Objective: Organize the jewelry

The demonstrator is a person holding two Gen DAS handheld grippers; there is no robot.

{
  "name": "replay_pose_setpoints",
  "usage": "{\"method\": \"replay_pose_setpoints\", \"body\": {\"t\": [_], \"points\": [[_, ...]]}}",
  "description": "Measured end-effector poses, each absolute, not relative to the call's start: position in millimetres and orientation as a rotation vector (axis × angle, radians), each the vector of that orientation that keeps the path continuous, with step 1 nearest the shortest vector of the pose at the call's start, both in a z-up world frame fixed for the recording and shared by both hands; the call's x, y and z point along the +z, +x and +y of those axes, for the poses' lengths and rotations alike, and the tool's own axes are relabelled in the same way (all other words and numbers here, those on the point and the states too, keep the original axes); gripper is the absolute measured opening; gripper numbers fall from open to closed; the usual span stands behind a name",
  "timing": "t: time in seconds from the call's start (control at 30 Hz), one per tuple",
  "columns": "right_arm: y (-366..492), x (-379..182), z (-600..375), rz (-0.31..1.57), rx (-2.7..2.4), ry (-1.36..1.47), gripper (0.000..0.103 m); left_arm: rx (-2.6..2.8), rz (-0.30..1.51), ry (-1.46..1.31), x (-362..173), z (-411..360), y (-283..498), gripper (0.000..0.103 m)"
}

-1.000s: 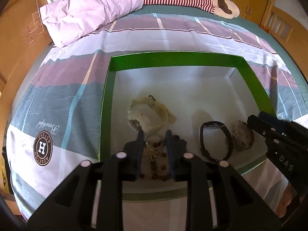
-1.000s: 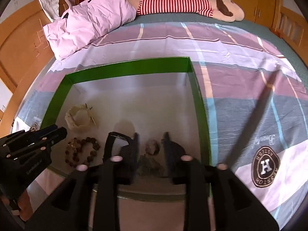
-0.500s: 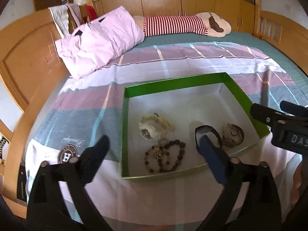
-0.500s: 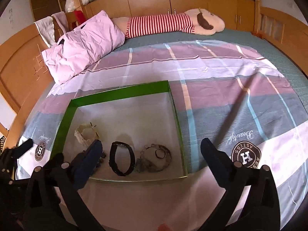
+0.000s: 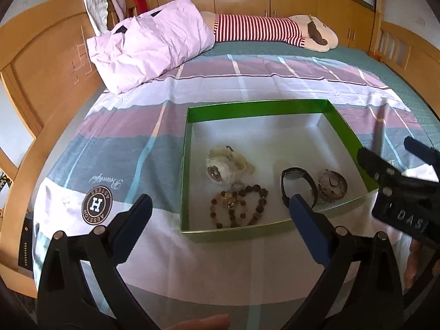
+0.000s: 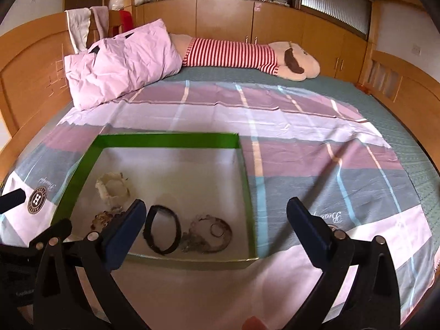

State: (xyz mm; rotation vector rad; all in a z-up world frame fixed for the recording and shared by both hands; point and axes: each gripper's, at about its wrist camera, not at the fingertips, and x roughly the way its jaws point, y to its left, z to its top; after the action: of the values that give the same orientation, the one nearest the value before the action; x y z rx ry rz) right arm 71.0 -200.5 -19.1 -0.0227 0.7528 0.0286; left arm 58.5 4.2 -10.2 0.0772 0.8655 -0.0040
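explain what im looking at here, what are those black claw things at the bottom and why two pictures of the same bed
The claws are two hand-held grippers, one in each of a person's hands, each carrying a fisheye camera looking along its fingers. One picture is from the left gripper, the other from the right gripper. Both stand open and hold nothing; their jaws have just been opening. On the bed lies a green box containing a white watch, a beaded bracelet, a black band and a silvery watch.
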Motion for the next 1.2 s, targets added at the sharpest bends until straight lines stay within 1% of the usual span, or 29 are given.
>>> {"method": "replay_pose_setpoints", "body": {"t": [0.53,1.2], "points": [[70,-30,-191,0.782,0.033,-0.028,0.102,0.005,0.89,0.045,-10,14,61,0.101],[66,-26,-196,0.771,0.019,-0.011,0.102,0.004,0.936,0.049,-22,13,66,0.101]]}}
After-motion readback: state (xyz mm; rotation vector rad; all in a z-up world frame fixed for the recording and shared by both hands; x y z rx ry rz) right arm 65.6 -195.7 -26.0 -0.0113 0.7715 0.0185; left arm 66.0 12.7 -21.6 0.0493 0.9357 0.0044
